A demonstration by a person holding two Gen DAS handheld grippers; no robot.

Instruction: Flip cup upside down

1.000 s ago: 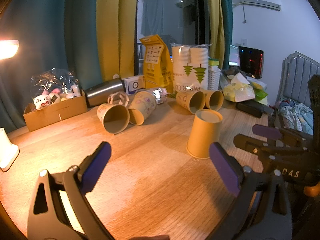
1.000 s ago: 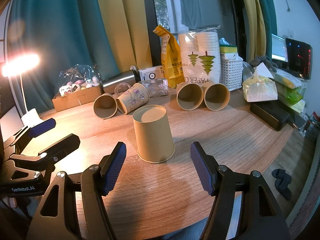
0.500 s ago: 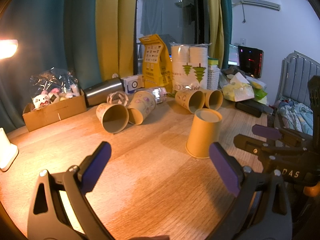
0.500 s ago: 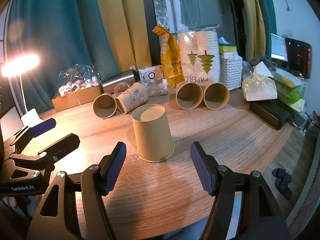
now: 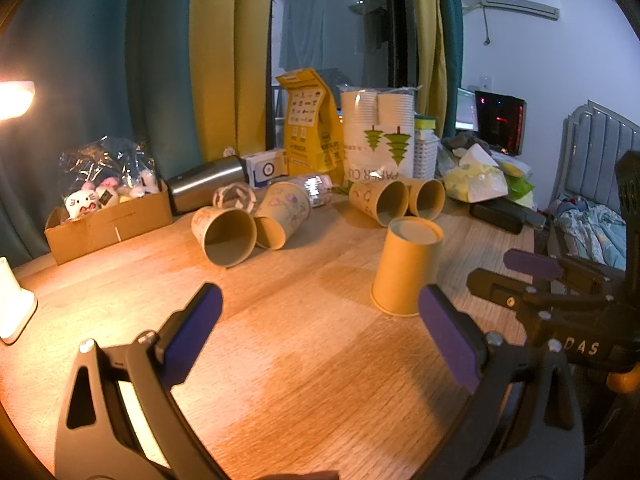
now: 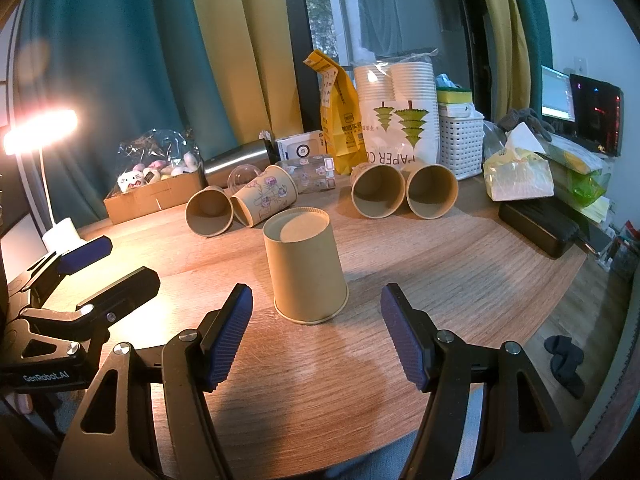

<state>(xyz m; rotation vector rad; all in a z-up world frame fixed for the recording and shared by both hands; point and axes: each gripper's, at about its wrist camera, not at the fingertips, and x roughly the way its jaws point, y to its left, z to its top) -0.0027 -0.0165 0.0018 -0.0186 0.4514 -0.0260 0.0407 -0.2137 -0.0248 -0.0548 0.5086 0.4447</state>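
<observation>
A tan paper cup (image 6: 306, 268) stands upside down, mouth on the wooden table (image 6: 440, 272). It also shows in the left wrist view (image 5: 408, 266). My right gripper (image 6: 316, 338) is open and empty, just short of the cup, with its blue pads either side. My left gripper (image 5: 320, 338) is open and empty, to the left of the cup. It shows in the right wrist view (image 6: 100, 266) at the far left; the right gripper shows in the left wrist view (image 5: 520, 276) at the right.
Several paper cups lie on their sides behind: two on the left (image 6: 209, 216) (image 6: 264, 200) and two on the right (image 6: 378, 194) (image 6: 432, 192). A cardboard box (image 6: 154, 194), steel flask (image 6: 236, 162), yellow bag (image 6: 338, 120), bagged cup stacks (image 6: 394, 108), white basket (image 6: 460, 140) and lamp (image 6: 40, 128) line the back.
</observation>
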